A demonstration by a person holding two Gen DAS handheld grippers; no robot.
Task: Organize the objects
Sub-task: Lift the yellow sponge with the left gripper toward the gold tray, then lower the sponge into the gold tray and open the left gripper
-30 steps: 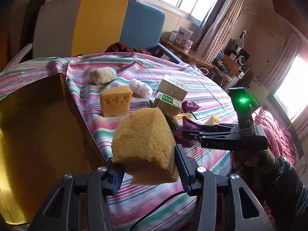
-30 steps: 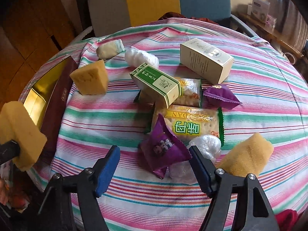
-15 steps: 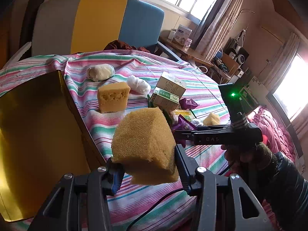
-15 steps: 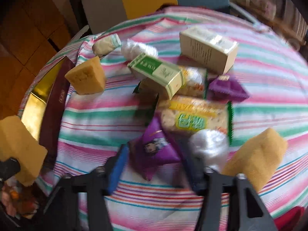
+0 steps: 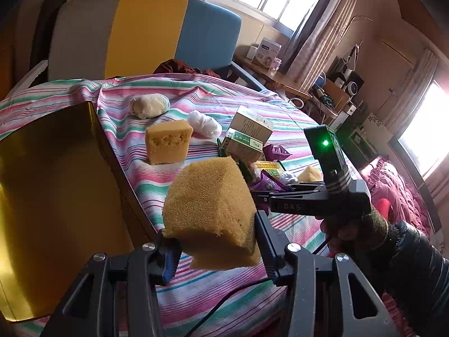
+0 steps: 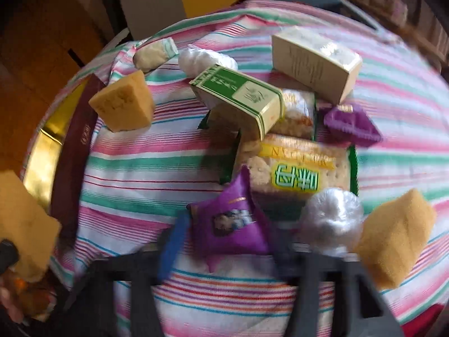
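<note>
While the right tool (image 6: 224,241) nips the shiny purple snack packet (image 6: 230,224), its jaws just closing, lift slowly; the left tool (image 5: 216,250) grips a yellow sponge block (image 5: 210,216).

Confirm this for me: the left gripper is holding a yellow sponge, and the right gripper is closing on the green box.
Not quite. The left gripper does hold the yellow sponge, but the right gripper has just been closing around the purple snack packet, not the green box, which lies farther back on the striped cloth. The right wrist view shows it.
</note>
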